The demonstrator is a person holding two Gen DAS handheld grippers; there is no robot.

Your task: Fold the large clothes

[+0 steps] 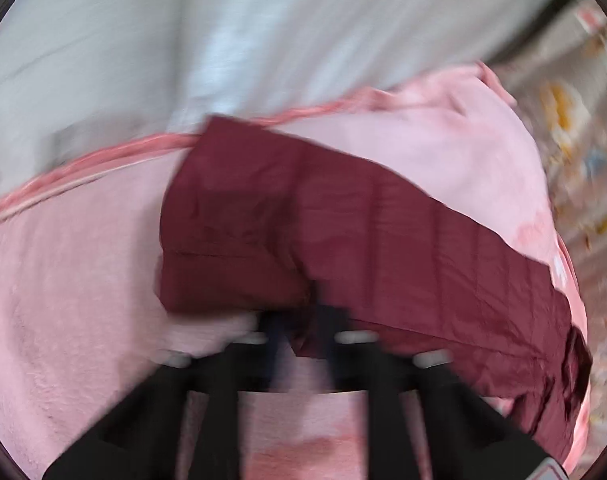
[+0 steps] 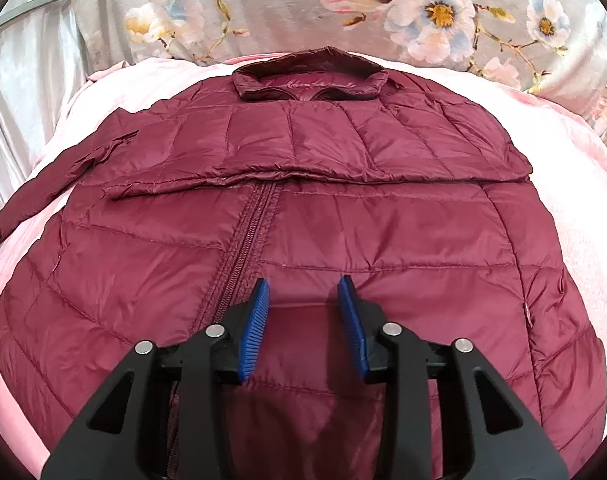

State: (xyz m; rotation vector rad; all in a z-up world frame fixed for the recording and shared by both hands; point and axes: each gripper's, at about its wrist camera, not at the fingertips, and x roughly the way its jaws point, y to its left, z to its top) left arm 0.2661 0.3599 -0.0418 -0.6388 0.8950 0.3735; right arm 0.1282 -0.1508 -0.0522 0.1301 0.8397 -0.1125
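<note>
maroon jacket [image 2: 303, 208] lies flat on the pink blanket [image 2: 575, 208], zipper up. right gripper [image 2: 303, 300] hovers over the lower front, jaws spread, nothing between. left gripper [image 1: 303, 320], blurred, jaws pressed together pinching the sleeve [image 1: 239, 240].

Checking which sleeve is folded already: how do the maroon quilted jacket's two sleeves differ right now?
In the right wrist view, one sleeve lies folded across the maroon quilted jacket, over its zipper; the other sleeve stretches outward onto the pink fleece blanket. Both lie flat and are the same quilted maroon.
</note>
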